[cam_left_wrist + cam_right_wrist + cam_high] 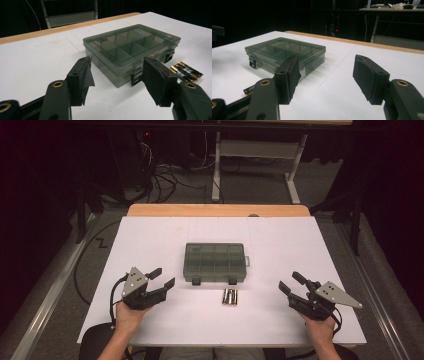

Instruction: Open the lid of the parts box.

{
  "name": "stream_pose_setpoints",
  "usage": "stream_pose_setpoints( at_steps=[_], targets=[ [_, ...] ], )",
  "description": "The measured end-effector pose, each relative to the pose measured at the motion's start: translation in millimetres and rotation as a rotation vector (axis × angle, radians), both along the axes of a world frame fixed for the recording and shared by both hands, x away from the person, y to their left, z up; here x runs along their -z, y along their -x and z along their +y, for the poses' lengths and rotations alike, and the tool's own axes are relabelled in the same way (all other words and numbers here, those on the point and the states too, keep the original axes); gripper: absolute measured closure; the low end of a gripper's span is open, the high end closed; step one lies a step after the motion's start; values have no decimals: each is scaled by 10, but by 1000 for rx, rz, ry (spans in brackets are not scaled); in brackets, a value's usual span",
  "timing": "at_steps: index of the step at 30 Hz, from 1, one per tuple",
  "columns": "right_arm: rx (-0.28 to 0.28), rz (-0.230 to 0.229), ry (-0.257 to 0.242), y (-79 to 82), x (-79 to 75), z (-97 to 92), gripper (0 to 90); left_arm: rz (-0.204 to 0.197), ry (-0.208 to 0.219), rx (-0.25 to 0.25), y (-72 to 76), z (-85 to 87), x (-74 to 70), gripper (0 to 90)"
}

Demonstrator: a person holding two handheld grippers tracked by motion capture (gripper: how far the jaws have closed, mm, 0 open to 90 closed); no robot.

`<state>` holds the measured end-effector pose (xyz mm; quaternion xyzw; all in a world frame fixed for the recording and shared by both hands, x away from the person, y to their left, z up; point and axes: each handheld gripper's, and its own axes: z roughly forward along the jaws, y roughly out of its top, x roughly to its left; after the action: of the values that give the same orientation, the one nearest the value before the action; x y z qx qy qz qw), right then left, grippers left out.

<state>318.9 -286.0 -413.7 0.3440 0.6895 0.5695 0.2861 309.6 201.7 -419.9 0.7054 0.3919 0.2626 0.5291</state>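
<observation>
The closed box (215, 262) sat mid-counter (150, 235), the batteries (230, 296) just in front of its latches. Both the left gripper (161, 278) and the right gripper (290, 282) waited at either side, fingers wide and empty. The batteries lay packed side by side; a careless pinch would probably scatter them or grab several, and the box might slide if a latch were pried one-handed.

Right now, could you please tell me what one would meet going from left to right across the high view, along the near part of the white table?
Left gripper with open jaws → small cluster of black-and-gold batteries → right gripper with open jaws.
</observation>
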Motion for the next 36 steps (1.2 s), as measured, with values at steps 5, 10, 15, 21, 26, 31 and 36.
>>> stream_pose_setpoints(
  at_steps=[5, 10, 15, 21, 26, 31, 36],
  targets=[
    [0, -3, -6, 15, -3, -12, 396, 0, 0, -19, -7, -10, -18, 421],
    [5, 8, -6, 9, -6, -19, 401, -3, 15, -10, -4, 7, -24, 455],
    [5, -1, -7, 29, -19, -22, 425, -13, -26, 4, -11, -42, -24, 459],
    [7, -11, 2, -2, -13, 17, 423, -8, -11, 5, -35, -24, -21, 465],
    [-2, -30, 14, -13, -30, 106, 440, -2, 7, 11, -80, -22, -22, 475],
    [-24, -15, 32, -53, -54, 171, 452, -9, 0, 9, -108, -41, -30, 475],
    [-26, -8, 28, -107, -65, 179, 459, -12, -8, 22, -125, -75, -31, 470]
  ],
)
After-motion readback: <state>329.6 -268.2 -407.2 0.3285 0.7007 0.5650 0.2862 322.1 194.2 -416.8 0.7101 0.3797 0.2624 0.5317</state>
